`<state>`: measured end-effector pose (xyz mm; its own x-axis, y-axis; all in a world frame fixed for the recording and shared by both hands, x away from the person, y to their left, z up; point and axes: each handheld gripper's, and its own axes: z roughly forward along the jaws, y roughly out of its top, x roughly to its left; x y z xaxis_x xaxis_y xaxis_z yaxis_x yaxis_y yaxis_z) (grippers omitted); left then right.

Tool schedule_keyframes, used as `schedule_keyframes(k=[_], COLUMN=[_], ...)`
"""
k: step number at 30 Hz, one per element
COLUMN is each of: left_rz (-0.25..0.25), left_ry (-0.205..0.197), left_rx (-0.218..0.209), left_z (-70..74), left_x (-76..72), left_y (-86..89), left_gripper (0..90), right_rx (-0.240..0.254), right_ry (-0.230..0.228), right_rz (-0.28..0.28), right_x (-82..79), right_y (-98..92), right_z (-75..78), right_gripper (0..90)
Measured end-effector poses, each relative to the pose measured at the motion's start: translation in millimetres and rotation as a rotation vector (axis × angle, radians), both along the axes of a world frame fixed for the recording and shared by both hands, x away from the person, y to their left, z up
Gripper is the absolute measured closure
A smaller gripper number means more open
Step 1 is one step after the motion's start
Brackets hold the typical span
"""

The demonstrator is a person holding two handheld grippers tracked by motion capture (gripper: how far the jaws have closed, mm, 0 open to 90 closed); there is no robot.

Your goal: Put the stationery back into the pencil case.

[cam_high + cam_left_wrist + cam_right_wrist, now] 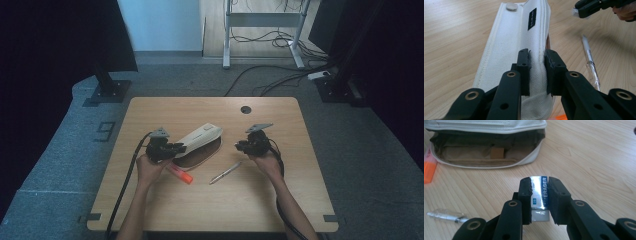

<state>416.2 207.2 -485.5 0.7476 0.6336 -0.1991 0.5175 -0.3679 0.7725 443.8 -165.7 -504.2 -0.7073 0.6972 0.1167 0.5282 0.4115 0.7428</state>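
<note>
High view: left tool (176, 148) pinching the flap of the white pencil case (200, 136), keeping the mouth gaping toward the right tool (241, 146); case lying mid-counter (165, 210), closer to the far edge. Right gripper view: clamping the eraser (541, 192) between narrow jaws, aiming at the opening, likely for dropping in. Pen (225, 172) and orange marker (181, 174) waiting nearer the front edge.

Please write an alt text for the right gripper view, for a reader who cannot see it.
The right gripper holds an eraser in a shiny sleeve between its two black jaws, above a wooden table. Beyond it lies an open white pencil case showing its brown inside, with an orange marker at the left edge and a clear pen nearer.
</note>
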Motion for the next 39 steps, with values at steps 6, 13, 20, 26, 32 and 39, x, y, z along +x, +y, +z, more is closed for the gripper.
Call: schedule_keyframes(k=[6,13,20,26,32,39], left_rz=[0.000,-0.003,-0.004,-0.005,-0.004,-0.005], left_ry=[-0.001,-0.003,-0.002,-0.001,0.000,0.000], left_rx=[0.000,0.000,-0.001,-0.002,-0.004,-0.005], left_z=[0.3,1.1,1.3,1.2,1.2,1.1], left_x=[-0.3,-0.7,-0.8,-0.8,-1.0,-1.0], left_y=[-0.1,0.4,0.8,0.7,0.5,0.6], left_gripper=[75.3,75.5,75.4,75.4,75.4,75.4], right_rx=[-0.004,-0.002,-0.015,-0.022,-0.023,-0.032], right_ry=[0.004,0.000,0.001,-0.002,0.012,0.013], right_rz=[0.007,0.025,0.036,0.047,0.051,0.051], right_x=[5.6,11.5,18.6,25.0,30.0,36.7], right_y=[13.5,29.9,46.8,60.4,74.2,86.2], right_z=[-1.8,-2.6,-5.5,-6.8,-8.8,-16.8], right_gripper=[71.9,71.9,72.0,71.9,71.9,71.9])
